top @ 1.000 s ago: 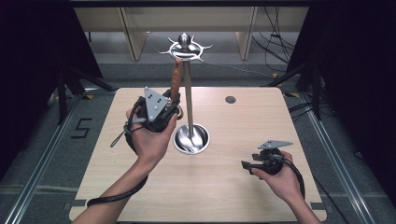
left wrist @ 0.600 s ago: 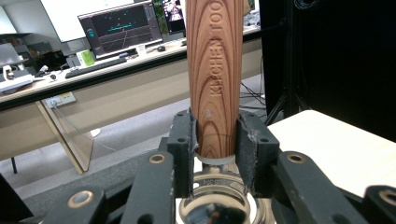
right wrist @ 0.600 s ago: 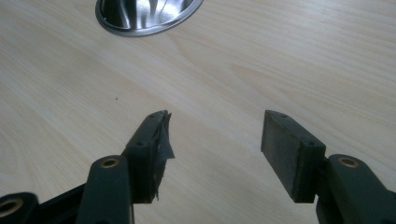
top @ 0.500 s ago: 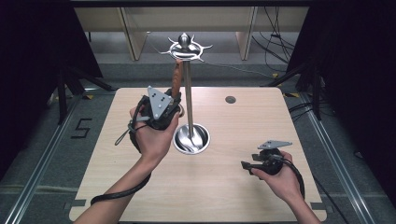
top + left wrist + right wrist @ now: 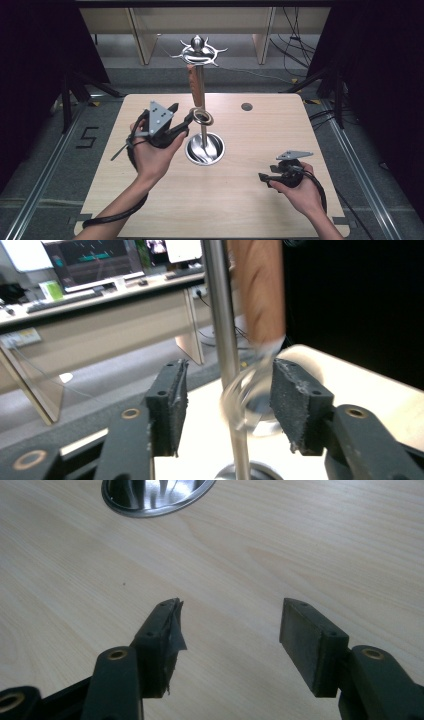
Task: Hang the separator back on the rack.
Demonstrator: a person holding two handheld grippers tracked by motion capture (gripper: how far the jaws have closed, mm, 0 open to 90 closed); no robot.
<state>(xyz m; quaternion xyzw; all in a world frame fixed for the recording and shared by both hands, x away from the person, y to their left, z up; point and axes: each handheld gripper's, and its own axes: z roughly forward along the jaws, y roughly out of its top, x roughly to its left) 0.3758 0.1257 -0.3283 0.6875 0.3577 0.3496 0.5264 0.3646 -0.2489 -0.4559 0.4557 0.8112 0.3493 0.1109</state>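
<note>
A steel stand (image 5: 204, 135) with a round dished base (image 5: 205, 149) and a crown of hooks (image 5: 198, 50) rises from the middle of the table. A wooden-handled utensil (image 5: 196, 85) hangs down beside the pole and ends in a metal ring (image 5: 202, 118). My left gripper (image 5: 189, 120) is raised with its tips at that ring. In the left gripper view the jaws (image 5: 227, 385) stand open, with the pole (image 5: 220, 315) and the blurred ring (image 5: 245, 400) between them and the handle (image 5: 257, 290) above. My right gripper (image 5: 263, 176) rests low at the front right, open and holding nothing (image 5: 230, 615).
The wooden table (image 5: 250, 210) has a dark round hole (image 5: 246, 106) near its far right. The stand's base (image 5: 150, 495) lies ahead of the right gripper. Dark curtains and tripod legs flank the table, and desks with monitors (image 5: 90, 262) stand beyond.
My left gripper has shifted right toward the pole, and the utensil's ring now sits at its tips. The right gripper has not moved.
</note>
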